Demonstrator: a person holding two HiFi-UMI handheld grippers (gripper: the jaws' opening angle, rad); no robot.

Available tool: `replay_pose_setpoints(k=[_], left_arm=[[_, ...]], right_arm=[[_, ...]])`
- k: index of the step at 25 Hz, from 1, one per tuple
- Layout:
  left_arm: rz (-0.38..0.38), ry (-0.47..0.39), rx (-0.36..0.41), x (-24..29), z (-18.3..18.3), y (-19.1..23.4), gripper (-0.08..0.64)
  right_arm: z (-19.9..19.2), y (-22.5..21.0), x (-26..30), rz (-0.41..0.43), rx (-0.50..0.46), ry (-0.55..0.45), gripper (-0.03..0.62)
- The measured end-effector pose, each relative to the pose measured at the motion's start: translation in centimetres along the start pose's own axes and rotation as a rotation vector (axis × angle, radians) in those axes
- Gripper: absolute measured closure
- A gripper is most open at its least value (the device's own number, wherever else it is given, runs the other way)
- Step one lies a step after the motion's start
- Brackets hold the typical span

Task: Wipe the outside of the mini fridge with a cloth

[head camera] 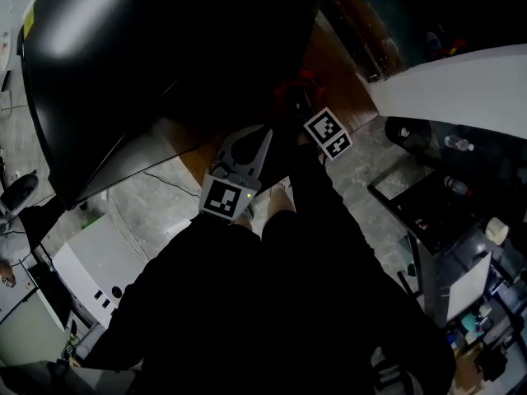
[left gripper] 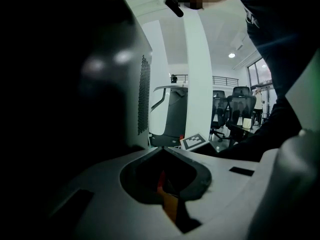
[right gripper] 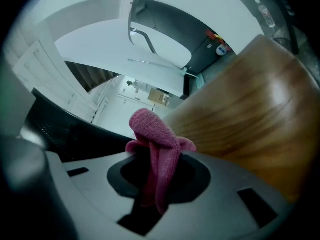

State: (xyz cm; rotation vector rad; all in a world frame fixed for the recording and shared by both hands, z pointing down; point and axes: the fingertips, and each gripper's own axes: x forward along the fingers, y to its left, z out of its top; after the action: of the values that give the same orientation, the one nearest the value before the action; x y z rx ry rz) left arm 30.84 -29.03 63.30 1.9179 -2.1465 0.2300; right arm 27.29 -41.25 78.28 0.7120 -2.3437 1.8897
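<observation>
The black mini fridge (head camera: 123, 64) fills the upper left of the head view, standing on a wooden surface (head camera: 329, 64). My right gripper (head camera: 295, 99) is shut on a pink-red cloth (head camera: 298, 85) next to the fridge's lower right side. In the right gripper view the cloth (right gripper: 154, 134) bulges out of the gripper (right gripper: 152, 156), with the dark fridge (right gripper: 55, 124) to the left and the wood (right gripper: 250, 124) to the right. My left gripper (head camera: 257, 137) is just left of the right one. Its jaws are shut and hold nothing (left gripper: 162, 151), with the fridge's side (left gripper: 60, 84) close on the left.
A white box (head camera: 99, 266) and cables lie on the tiled floor at the lower left. A dark glass desk (head camera: 428, 208) and a white curved tabletop (head camera: 461, 89) stand to the right. Office chairs (left gripper: 235, 109) and a white pillar (left gripper: 200, 84) are farther off.
</observation>
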Motion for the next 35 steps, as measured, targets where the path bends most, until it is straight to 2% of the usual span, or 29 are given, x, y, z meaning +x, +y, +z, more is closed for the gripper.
replay_pose_setpoints(k=[3,7,9,13,17,21,23,25,29,32,35], left_arm=[[-0.014,-0.014,-0.031,-1.8,3.6,-1.7,0.558],[-0.137,-0.072,-0.077,-5.7,9.8,-5.5,0.558],[-0.154,-0.108,-0.077,-7.8,12.9,-6.3,0.558],[-0.101,-0.144,-0.099,-11.8,18.9,-5.5,0.558],[-0.056,-0.176,-0.077,-17.2,25.6,-4.5,0.558],[0.064,-0.213,-0.073,-23.3,31.6,-1.5,0.558],[0.144,-0.234,-0.055,-26.3,34.0,1.3,0.558],[0.235,-0.243,-0.01,-28.6,35.7,4.7,0.558],[0.376,-0.264,0.075,-31.1,37.0,12.2,0.558],[0.447,-0.299,0.106,-32.1,36.4,18.6,0.558],[0.475,-0.274,0.093,-31.8,35.3,23.8,0.558]], right_arm=[[1.6,4.7,-2.6,0.089,-0.093,0.03,0.505],[1.6,11.0,-8.2,0.195,-0.272,0.106,0.505],[0.8,14.5,-10.2,0.254,-0.378,0.15,0.503],[-1.0,24.1,-14.4,0.484,-0.688,0.208,0.503],[-2.3,36.9,-20.6,0.759,-0.988,0.168,0.503],[-4.7,47.0,-24.3,0.971,-1.27,0.186,0.503],[-6.0,51.2,-24.4,1.049,-1.349,0.238,0.503],[-7.3,54.6,-22.9,1.082,-1.417,0.331,0.503],[-10.8,59.1,-17.8,1.054,-1.521,0.54,0.503],[-13.2,61.6,-13.3,0.982,-1.546,0.66,0.503],[-15.8,63.6,-8.4,0.88,-1.592,0.753,0.503]])
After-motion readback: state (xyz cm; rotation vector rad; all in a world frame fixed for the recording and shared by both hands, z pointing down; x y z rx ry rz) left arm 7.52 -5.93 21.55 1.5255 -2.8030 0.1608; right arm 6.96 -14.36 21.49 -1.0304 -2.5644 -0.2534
